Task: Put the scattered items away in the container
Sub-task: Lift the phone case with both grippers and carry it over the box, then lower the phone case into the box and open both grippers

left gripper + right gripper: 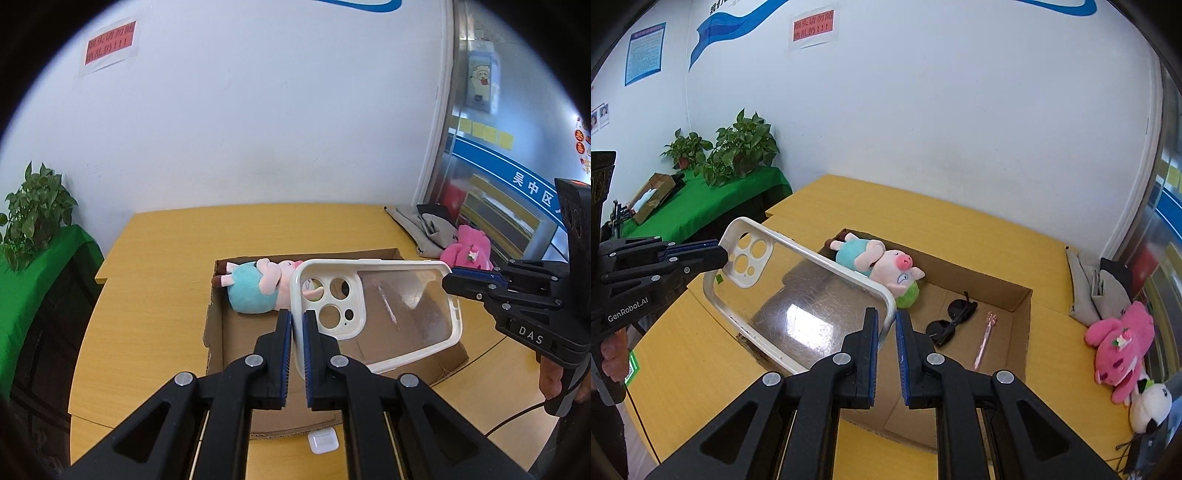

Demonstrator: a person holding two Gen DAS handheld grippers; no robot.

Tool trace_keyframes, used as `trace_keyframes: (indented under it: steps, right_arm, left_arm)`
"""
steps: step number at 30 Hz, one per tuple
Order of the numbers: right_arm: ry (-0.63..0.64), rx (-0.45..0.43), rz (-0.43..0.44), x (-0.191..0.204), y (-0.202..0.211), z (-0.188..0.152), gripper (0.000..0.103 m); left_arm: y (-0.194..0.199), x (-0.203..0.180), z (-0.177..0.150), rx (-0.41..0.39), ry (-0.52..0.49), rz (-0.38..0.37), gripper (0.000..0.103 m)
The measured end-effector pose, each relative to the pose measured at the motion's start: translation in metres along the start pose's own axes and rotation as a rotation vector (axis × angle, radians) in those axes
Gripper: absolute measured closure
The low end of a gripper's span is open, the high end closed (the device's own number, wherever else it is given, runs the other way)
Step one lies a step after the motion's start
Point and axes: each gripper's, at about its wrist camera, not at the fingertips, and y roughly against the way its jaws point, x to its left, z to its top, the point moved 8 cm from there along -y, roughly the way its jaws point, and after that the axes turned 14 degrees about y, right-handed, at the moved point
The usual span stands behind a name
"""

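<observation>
Two grippers share one clear phone case (388,314), held in the air above an open cardboard box (221,321) on a yellow desk (155,258). The left gripper (297,325) pinches its camera end and the right gripper (886,325) the opposite end, likely to keep it level. A pig plush (882,266), sunglasses (951,321) and a pen (984,339) already lie inside. A pink plush (1119,343) and an earbud case (323,441) remain outside.

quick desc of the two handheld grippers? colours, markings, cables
Both match: black linkage arms with silver pivot pins and blue ribbed pads on the jaws. The right gripper has "DAS" in white on its body and a black cable trailing below. The left gripper reads "GenRobot.AI" in white.
</observation>
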Motion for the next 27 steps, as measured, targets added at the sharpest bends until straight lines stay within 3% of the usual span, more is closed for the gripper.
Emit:
trace_keyframes:
  steps: [9,17,27]
  right_arm:
    - [-0.035,0.100,0.063,-0.010,-0.079,-0.005,0.093]
    - [-0.106,0.210,0.124,-0.017,-0.163,-0.033,0.093]
    - [-0.106,0.292,0.158,-0.018,-0.224,-0.050,0.093]
  left_arm:
    - [-0.063,0.027,0.000,0.098,0.009,0.058,0.098]
    - [-0.135,0.052,-0.017,0.221,0.025,0.094,0.098]
    - [-0.194,0.083,-0.041,0.331,0.079,0.123,0.098]
